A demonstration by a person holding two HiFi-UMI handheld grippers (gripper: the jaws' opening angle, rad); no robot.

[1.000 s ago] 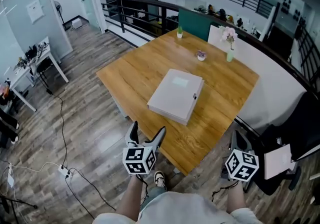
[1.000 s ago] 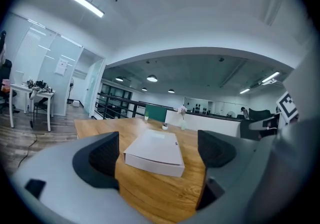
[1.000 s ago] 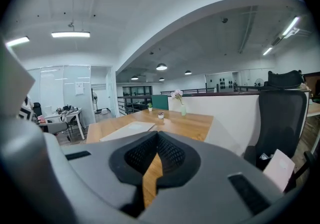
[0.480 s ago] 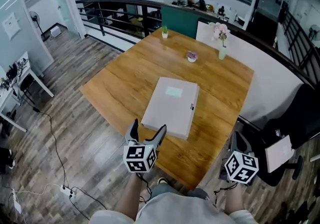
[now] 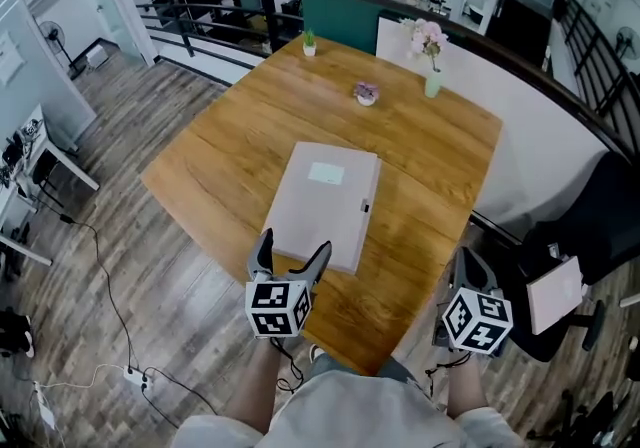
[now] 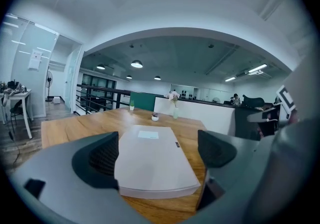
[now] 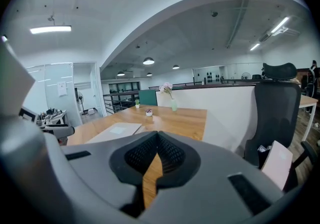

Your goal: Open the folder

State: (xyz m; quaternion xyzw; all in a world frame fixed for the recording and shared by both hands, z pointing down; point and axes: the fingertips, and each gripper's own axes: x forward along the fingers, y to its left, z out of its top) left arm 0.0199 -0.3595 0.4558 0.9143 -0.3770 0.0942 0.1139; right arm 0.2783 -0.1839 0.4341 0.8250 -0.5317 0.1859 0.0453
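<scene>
Head view: the closed grey folder [image 5: 320, 201] lies flat on the wooden table [image 5: 225, 151], toward the near edge, its white label facing up and a small clasp on its right side. The left gripper [image 5: 293, 251] is held at the folder's near edge, fingers spread. The right gripper [image 5: 468, 264] is held off the table's near right corner, well apart from the folder and beside a black office chair [image 5: 590, 236]. At the far side of the table stand a vase of pink flowers [image 5: 430, 46], a small bowl-like pot [image 5: 366, 94] and a little green plant [image 5: 309, 41]. Left gripper view: jaws wide apart, clamped on nothing; the folder's near end [image 6: 152, 160] lies just ahead, framed between the ribbed pads [image 6: 102, 155]. Whether they touch it, cannot tell. Right gripper view: jaws together, pads [image 7: 170, 153] meeting with nothing between them. The folder [image 7: 117, 129] shows off to the left, apart from this gripper.
</scene>
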